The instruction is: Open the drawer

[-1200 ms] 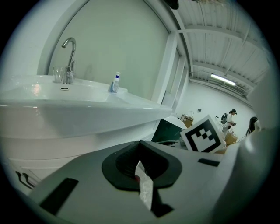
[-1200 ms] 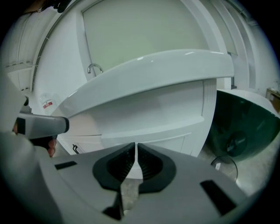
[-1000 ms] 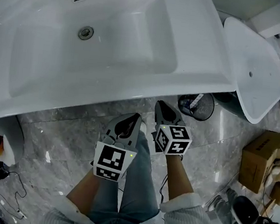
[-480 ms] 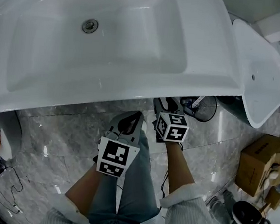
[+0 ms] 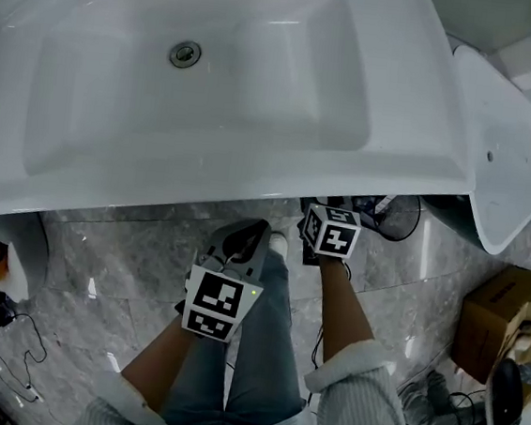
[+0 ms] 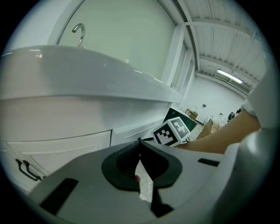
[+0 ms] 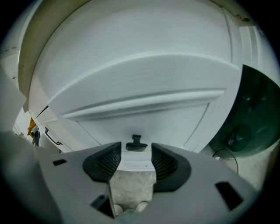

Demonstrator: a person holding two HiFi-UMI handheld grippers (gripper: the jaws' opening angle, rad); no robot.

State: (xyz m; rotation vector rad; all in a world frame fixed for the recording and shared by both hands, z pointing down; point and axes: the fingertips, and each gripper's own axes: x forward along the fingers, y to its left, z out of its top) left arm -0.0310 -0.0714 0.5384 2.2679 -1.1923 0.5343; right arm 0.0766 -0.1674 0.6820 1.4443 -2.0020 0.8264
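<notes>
White sink (image 5: pixel 212 88) fills the top of the head view, and just under its front edge, over grey floor (image 5: pixel 119 258), the left gripper (image 5: pixel 252 232) and right gripper (image 5: pixel 321 220) point inward, with the drawer hidden beneath. In the left gripper view its jaws are pressed together on nothing, facing white cabinet fronts (image 6: pixel 65 144) below the sink's rim. In the right gripper view the jaws are opening, spread wide, with the drawer (image 7: pixel 144 118) straight ahead and its dark handle (image 7: pixel 136 144) centred just beyond the gap, untouched.
</notes>
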